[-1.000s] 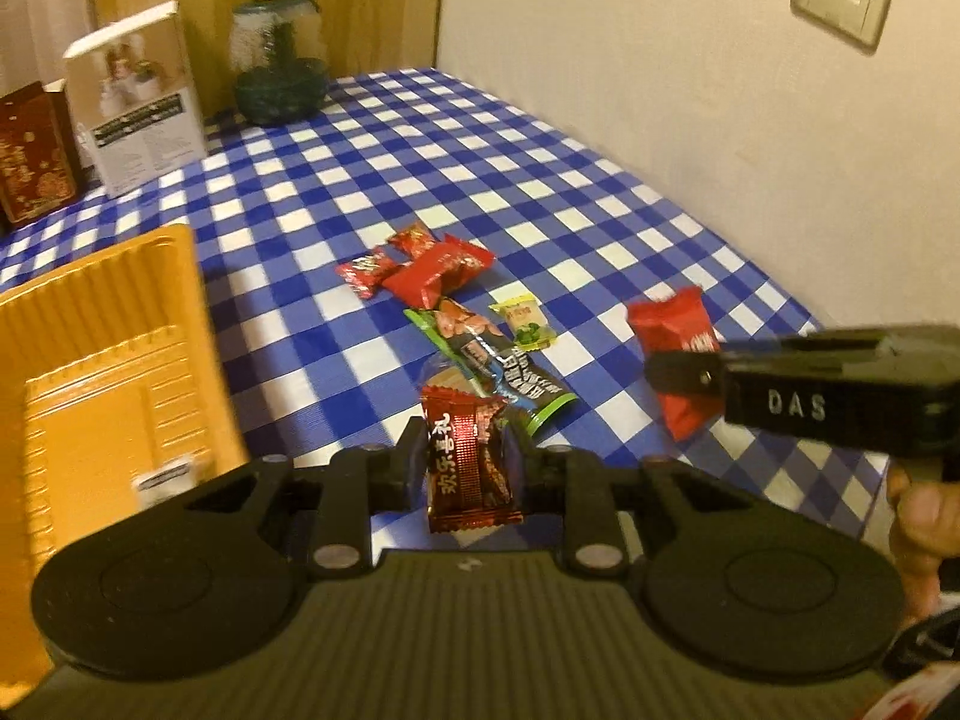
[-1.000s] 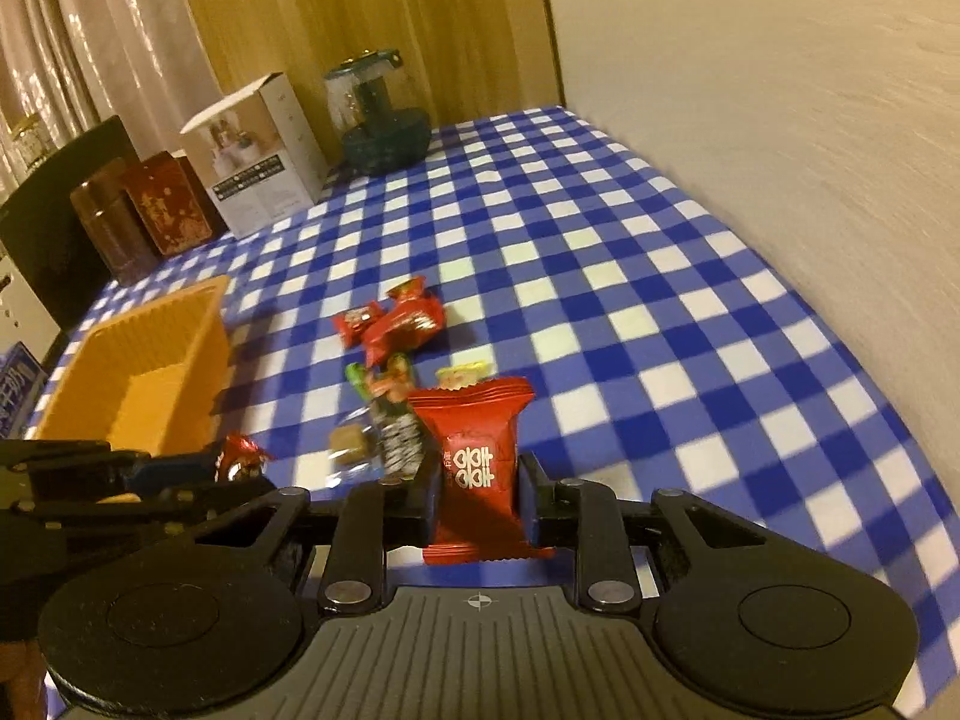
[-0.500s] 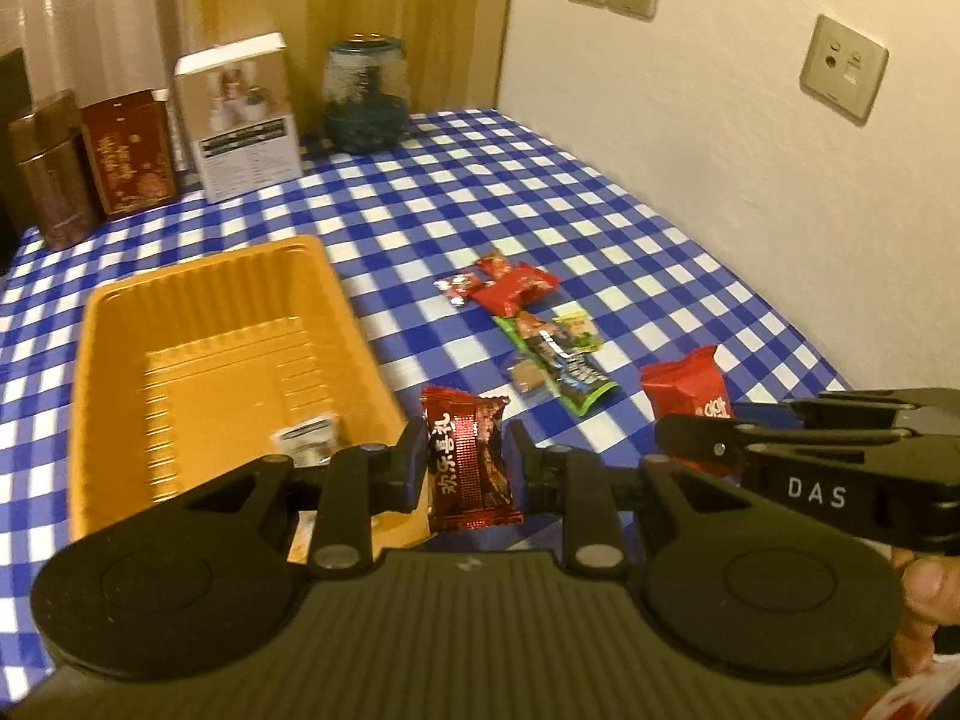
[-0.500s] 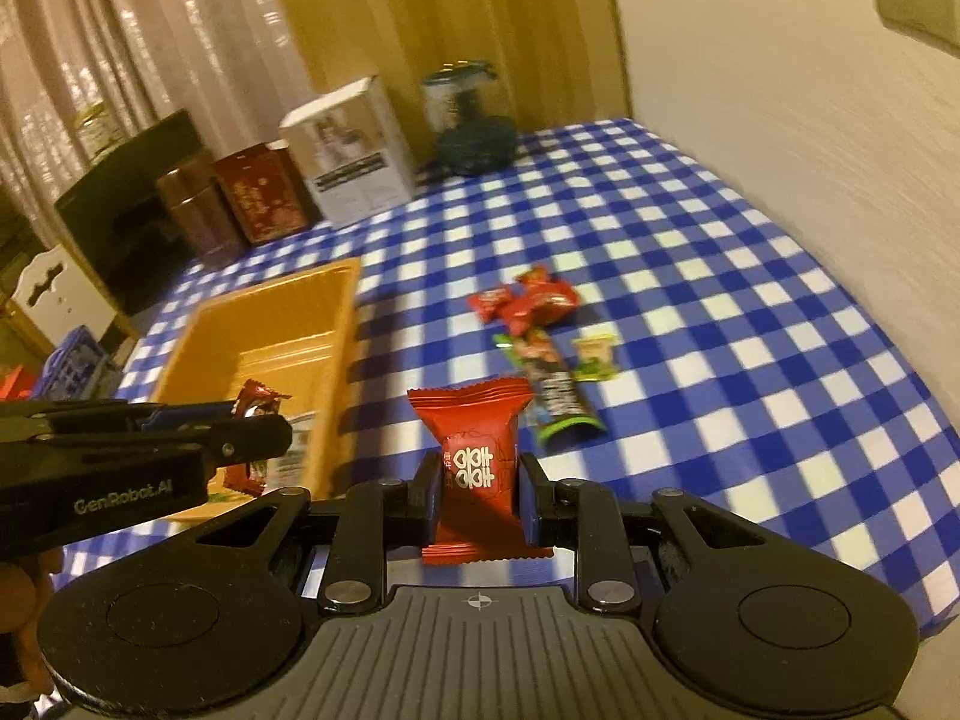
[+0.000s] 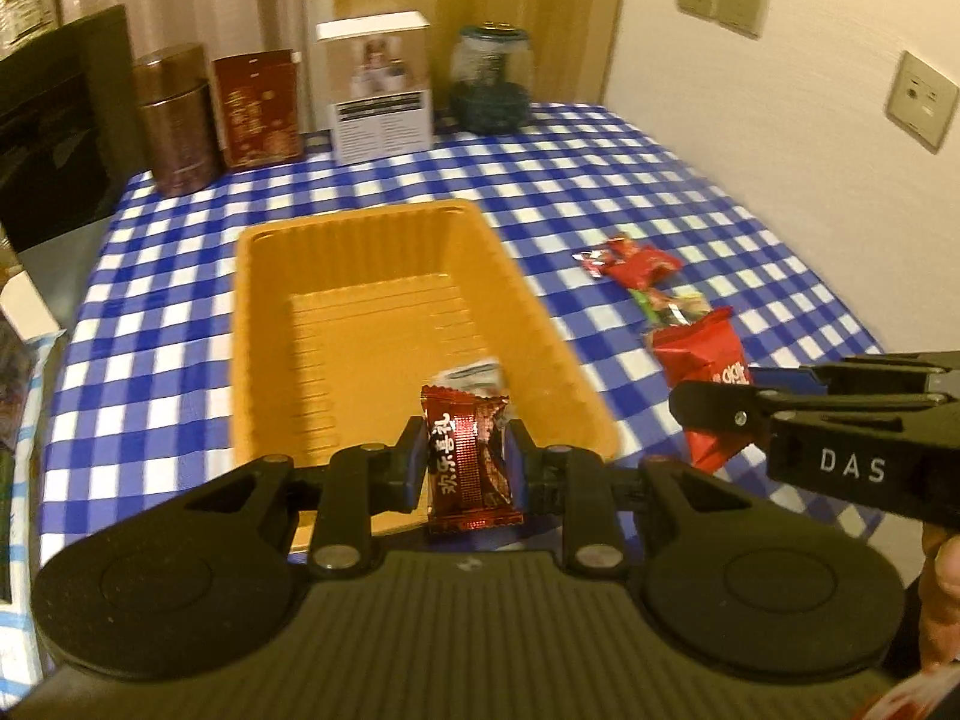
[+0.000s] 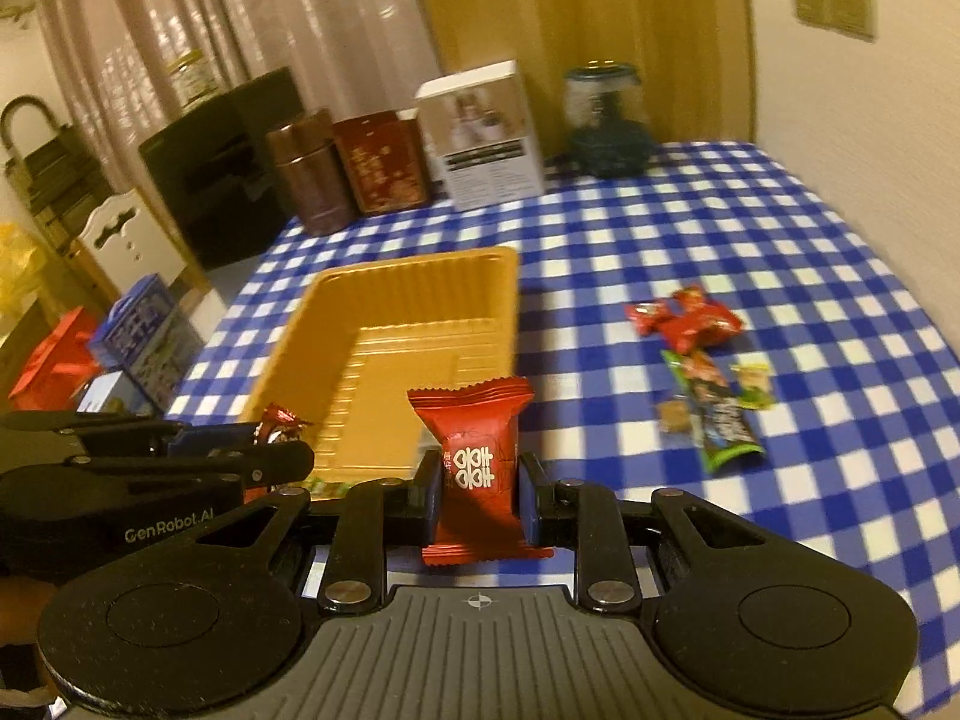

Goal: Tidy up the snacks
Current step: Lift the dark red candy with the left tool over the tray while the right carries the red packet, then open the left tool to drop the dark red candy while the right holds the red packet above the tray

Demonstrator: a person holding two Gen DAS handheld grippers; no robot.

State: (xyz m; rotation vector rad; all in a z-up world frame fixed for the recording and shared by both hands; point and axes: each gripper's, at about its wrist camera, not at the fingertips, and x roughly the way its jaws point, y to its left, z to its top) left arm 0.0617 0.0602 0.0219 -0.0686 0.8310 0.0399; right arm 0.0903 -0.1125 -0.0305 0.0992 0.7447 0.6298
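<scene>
Left wrist view: the left gripper clamps a dark red candy at lower centre, in front of the orange tray, where a pale wrapper, possibly a snack, lies.

Right wrist view: the right gripper grasps a red snack pack at centre; loose snacks lie at right on the checked cloth.

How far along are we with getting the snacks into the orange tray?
Early on. Done: the orange tray holds just one small pale packet. In hand: the left gripper is shut on a dark red candy, the right gripper on a bright red packet, both near the tray. Left: the snack pile on the checked cloth, several wrappers.
</scene>
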